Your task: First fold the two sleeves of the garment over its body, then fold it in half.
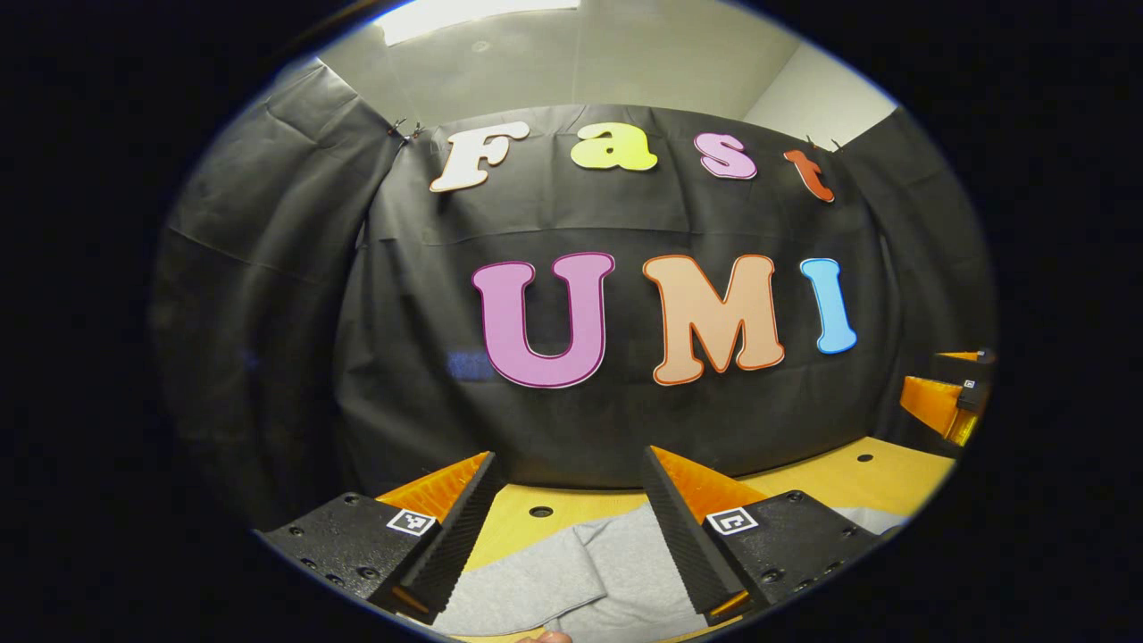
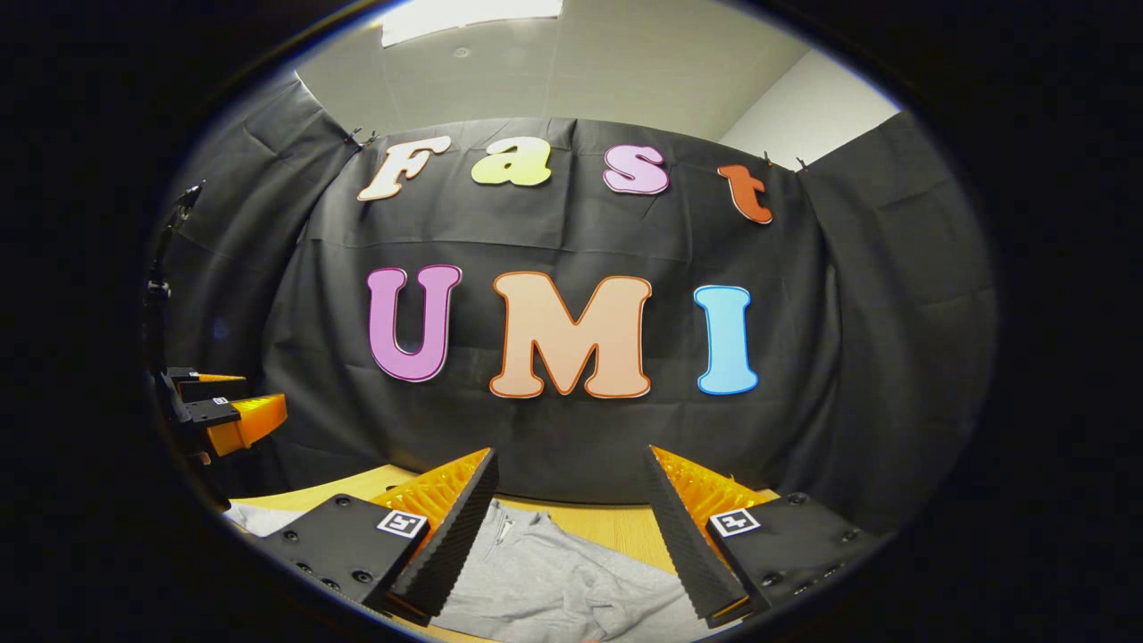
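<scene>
Now, garment (image 1: pixel 571 572): grey, flat on the desk (image 1: pixel 839 478), below both grippers; its direction and long axis I cannot tell.
Left gripper (image 1: pixel 568 522): fingers apart, holding nothing.
Right gripper (image 2: pixel 568 527): fingers apart, holding nothing.

A yellow wooden table (image 1: pixel 857 482) with small round holes (image 1: pixel 541 512) runs along the foot of the black cloth wall (image 1: pixel 429 339). Above the cloth are a pale ceiling (image 2: pixel 643 71) and a bright light panel (image 2: pixel 469 18) at the far top.
</scene>
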The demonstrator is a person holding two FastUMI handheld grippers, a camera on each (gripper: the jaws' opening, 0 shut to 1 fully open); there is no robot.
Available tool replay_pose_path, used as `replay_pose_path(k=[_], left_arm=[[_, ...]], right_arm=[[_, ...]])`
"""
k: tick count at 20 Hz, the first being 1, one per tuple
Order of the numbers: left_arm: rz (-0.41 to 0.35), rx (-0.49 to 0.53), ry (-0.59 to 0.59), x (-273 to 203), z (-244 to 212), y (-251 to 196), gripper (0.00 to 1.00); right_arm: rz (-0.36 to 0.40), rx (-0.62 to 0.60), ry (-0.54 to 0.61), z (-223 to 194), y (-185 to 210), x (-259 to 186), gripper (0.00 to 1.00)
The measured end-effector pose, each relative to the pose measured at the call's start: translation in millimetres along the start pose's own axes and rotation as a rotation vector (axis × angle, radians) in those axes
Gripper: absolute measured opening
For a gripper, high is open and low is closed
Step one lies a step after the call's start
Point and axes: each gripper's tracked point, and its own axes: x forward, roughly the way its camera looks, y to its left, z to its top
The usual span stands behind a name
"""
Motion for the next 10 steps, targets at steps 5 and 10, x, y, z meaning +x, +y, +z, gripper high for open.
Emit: replay_pose_path(k=[5,10], left_arm=[[0.001,0.007,0.007,-0.2,-5.0,1.7,0.94],[-0.013,0.013,0.011,2.7,-7.1,-1.0,0.92]], right_arm=[[-0.011,0.01,0.012,-2.4,-2.7,1.2,0.99],[-0.053,-0.008,0.024,-7.1,-19.5,3.0,1.0]])
